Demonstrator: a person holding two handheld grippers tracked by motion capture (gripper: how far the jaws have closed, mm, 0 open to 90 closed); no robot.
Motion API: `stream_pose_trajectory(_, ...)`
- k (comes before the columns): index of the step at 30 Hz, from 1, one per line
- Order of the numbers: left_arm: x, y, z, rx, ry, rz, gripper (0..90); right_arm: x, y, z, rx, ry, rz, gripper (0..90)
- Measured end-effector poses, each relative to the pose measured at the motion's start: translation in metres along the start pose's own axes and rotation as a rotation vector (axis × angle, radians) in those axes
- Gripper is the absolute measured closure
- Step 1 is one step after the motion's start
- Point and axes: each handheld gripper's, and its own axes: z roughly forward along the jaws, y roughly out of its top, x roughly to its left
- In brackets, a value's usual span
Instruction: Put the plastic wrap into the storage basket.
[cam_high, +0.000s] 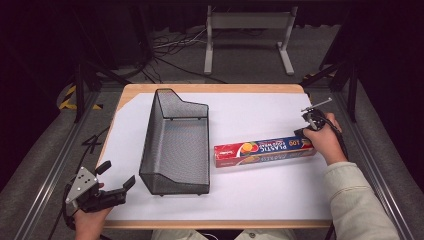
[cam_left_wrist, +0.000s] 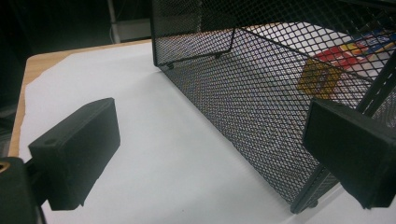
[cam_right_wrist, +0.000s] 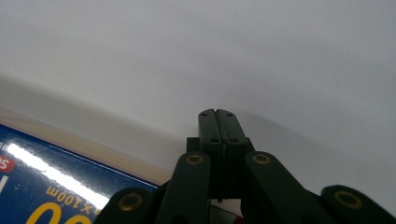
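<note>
Plastic wrap box (cam_high: 265, 152) lies touching right tongs (cam_high: 303, 131), jaws pressed together, empty. Left tongs (cam_high: 119, 176) gape wide just beside mesh basket (cam_high: 175, 145) on counter (cam_high: 260, 190).

The black mesh basket (cam_high: 176, 145) is fine woven wire on a thin metal frame, matt and see-through. At its 3 o'clock lies a plastic-wrap box (cam_high: 264, 151) — printed cardboard, glossy enough to throw a white glare in the right gripper view. Both rest on a smooth matt white sheet (cam_high: 260, 195), paper-like, over a table (cam_high: 210, 88) of pale wood showing at the 12 o'clock edge. The left gripper (cam_high: 116, 176) has matt black plastic jaws and a dull grey plate — the right gripper (cam_right_wrist: 217, 122) shows brass-coloured rivets.
</note>
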Motion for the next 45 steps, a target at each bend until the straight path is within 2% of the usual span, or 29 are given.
stream_pose_trajectory(9, 0.0, 0.0, -0.001, -0.002, 0.002, 0.002, 4.9, 0.003, -0.005, -0.006, 0.085, 0.011, 0.021, 90.0)
stream_pose_trajectory(16, -0.001, 0.0, 0.0, 0.0, 0.002, 0.003, 4.9, 0.007, -0.019, -0.015, 0.099, 0.02, 0.029, 90.0)
stream_pose_trajectory(20, -0.002, 0.001, 0.001, 0.001, 0.004, 0.006, 4.9, 0.011, -0.033, -0.023, 0.123, 0.048, 0.039, 90.0)
stream_pose_trajectory(27, -0.002, 0.001, 0.002, 0.005, 0.001, 0.006, 4.9, 0.02, -0.054, -0.033, 0.136, 0.084, 0.021, 90.0)
stream_pose_trajectory(29, -0.002, 0.001, 0.002, 0.004, 0.001, 0.005, 4.9, 0.02, -0.055, -0.034, 0.134, 0.084, 0.018, 90.0)
stream_pose_trajectory(32, -0.003, 0.002, 0.003, 0.004, 0.0, 0.011, 4.9, 0.02, -0.056, -0.034, 0.111, 0.077, 0.011, 90.0)
stream_pose_trajectory(35, -0.002, 0.002, 0.002, 0.006, -0.001, 0.008, 4.9, 0.023, -0.053, -0.039, 0.0, 0.053, 0.017, 90.0)
stream_pose_trajectory(37, -0.002, 0.001, 0.002, 0.003, 0.002, 0.003, 4.9, 0.028, -0.05, -0.045, -0.078, 0.064, -0.015, 90.0)
stream_pose_trajectory(38, -0.002, 0.001, 0.002, 0.003, 0.002, 0.003, 4.9, 0.028, -0.05, -0.045, -0.078, 0.064, -0.015, 90.0)
stream_pose_trajectory(39, -0.001, 0.001, 0.002, 0.004, 0.001, 0.004, 4.9, 0.032, -0.048, -0.048, -0.116, 0.069, -0.039, 90.0)
stream_pose_trajectory(40, -0.001, 0.001, 0.002, 0.005, 0.002, 0.005, 4.9, 0.042, -0.045, -0.054, -0.167, 0.084, -0.079, 90.0)
stream_pose_trajectory(45, -0.002, 0.002, 0.001, 0.005, 0.006, 0.006, 4.9, 0.08, -0.037, -0.064, -0.259, 0.14, -0.193, 90.0)
